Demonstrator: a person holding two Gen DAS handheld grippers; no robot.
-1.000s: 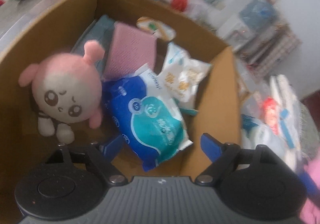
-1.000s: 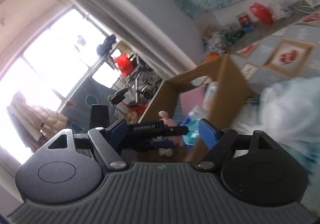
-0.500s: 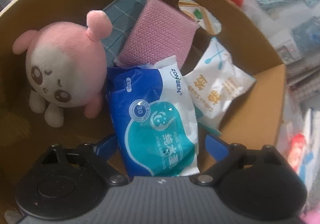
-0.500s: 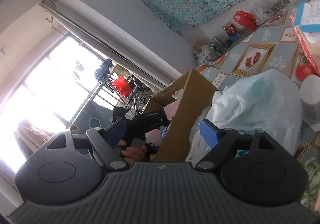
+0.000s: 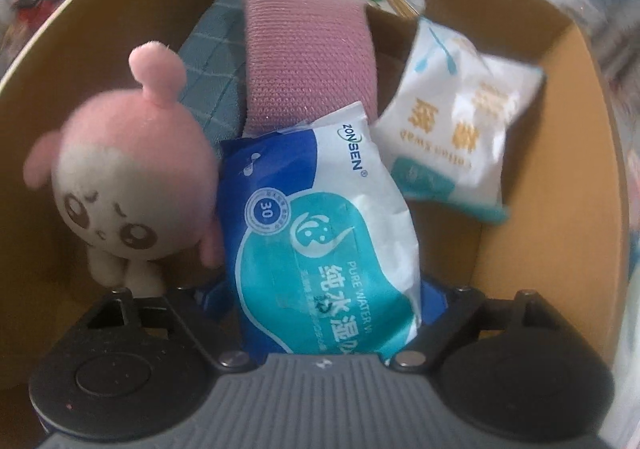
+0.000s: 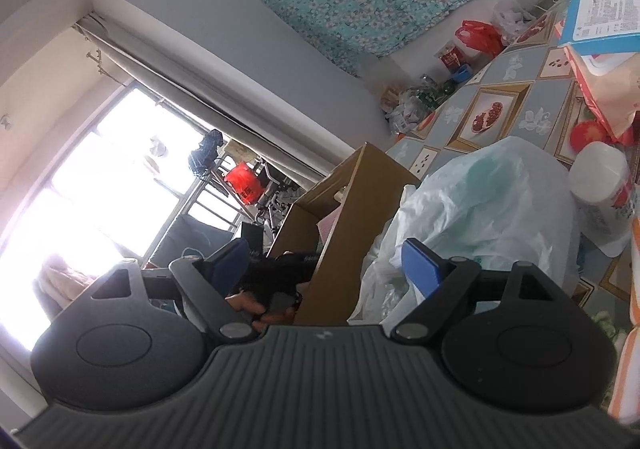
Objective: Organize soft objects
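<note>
A brown cardboard box (image 5: 560, 209) holds a pink and white plush toy (image 5: 132, 177), a pink knitted pad (image 5: 308, 61), a teal checked cloth (image 5: 208, 65), a white cotton swab pack (image 5: 452, 129) and a blue and teal wet wipes pack (image 5: 316, 233). My left gripper (image 5: 320, 291) points down into the box. Its jaws are closing, with the wipes pack lying between the blue fingers; I see no pad pressing it. My right gripper (image 6: 324, 253) is open and empty outside the box (image 6: 344, 241), beside its wall.
A pale plastic bag (image 6: 480, 217) lies against the box on the patterned tablecloth (image 6: 520, 93). A white bottle (image 6: 600, 177), a blue and white carton (image 6: 600, 21) and other packs crowd the right. A person's hand (image 6: 244, 305) holds the other tool by the box.
My left gripper has sunk into the box and tipped downward, so the wipes pack now sits between its fingers. The right view has swung from the box's opening toward the plastic bag.
</note>
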